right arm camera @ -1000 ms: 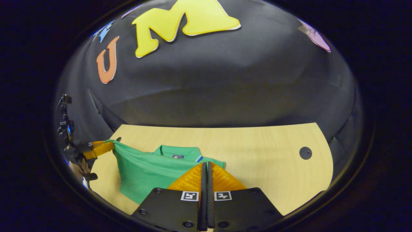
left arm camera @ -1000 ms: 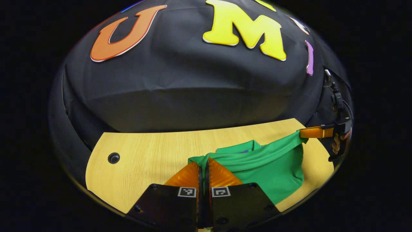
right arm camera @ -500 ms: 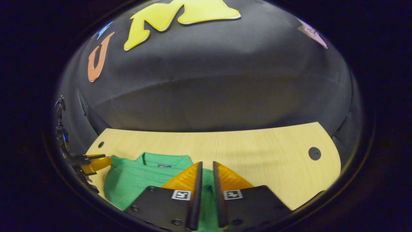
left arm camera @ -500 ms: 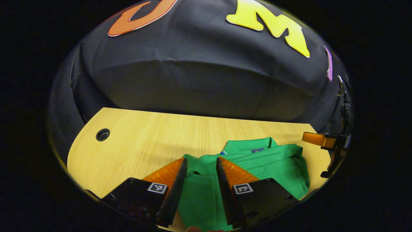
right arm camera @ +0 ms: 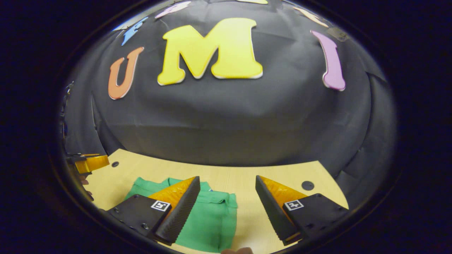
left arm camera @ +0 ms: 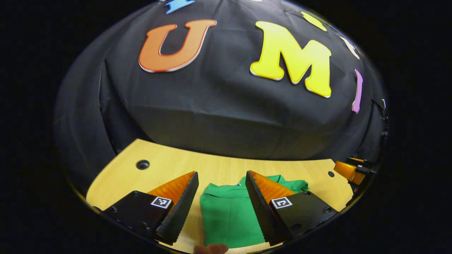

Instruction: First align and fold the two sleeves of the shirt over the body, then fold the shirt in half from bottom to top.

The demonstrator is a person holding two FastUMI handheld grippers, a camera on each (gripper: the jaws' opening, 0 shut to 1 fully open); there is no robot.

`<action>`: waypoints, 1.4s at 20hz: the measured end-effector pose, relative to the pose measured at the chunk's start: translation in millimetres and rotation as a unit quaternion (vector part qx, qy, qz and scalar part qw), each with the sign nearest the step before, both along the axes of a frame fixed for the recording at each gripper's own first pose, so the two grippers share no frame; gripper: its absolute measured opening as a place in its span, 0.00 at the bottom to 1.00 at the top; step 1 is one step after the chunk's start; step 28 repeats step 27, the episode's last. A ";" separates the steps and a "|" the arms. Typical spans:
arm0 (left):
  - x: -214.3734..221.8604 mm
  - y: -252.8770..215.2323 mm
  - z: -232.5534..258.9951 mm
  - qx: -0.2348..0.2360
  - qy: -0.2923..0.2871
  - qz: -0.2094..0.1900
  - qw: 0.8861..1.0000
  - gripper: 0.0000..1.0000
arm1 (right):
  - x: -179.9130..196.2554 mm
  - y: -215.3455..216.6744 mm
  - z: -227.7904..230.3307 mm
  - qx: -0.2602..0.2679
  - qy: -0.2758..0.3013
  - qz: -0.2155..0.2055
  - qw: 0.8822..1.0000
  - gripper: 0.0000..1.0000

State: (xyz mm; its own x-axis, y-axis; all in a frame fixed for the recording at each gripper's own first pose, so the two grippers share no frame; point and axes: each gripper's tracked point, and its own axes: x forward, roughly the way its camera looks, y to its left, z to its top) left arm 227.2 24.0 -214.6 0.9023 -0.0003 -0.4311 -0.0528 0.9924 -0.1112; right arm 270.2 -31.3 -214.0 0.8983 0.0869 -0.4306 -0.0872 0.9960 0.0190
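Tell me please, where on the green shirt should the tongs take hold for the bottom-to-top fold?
Probably the two corners of the near hem of the green shirt, coming from the near table edge. It lies flat and narrow with the collar at the far end, and both tongs, left and right, are open above it.

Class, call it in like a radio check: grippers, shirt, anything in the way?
Left gripper open, right gripper open, both above the table. Green shirt lies folded and released. Nothing blocking it.
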 end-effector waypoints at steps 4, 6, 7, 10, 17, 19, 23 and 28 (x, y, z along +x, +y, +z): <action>-52.7 -11.1 82.9 0.019 -0.067 -0.009 0.998 0.99 | -64.2 8.2 77.8 -0.007 -0.057 0.011 0.998 0.99; -84.3 -18.3 115.6 0.020 -0.091 -0.020 0.995 0.99 | -98.1 1.1 112.3 -0.024 -0.085 -0.006 0.996 0.98; -100.0 -22.4 130.2 0.022 -0.101 -0.022 0.994 0.98 | -113.5 0.5 130.3 -0.029 -0.103 -0.013 0.994 0.98; -148.2 -32.9 166.2 0.028 -0.122 -0.023 0.992 0.98 | -166.7 5.5 170.3 -0.026 -0.140 -0.028 0.989 0.98; -234.7 -41.1 181.8 0.028 -0.143 -0.009 0.989 0.99 | -260.2 2.9 195.9 -0.022 -0.169 -0.048 0.984 0.98; -250.0 -39.0 180.8 0.036 -0.147 -0.006 0.988 0.98 | -275.2 2.5 193.3 -0.030 -0.179 -0.049 0.982 0.97; -253.8 -42.6 179.9 0.035 -0.144 -0.016 0.989 0.99 | -292.2 10.9 188.9 -0.031 -0.172 -0.038 0.984 0.97; -261.0 -41.6 182.3 0.047 -0.151 -0.021 0.987 0.89 | -291.3 24.4 198.6 -0.020 -0.184 -0.028 0.982 0.97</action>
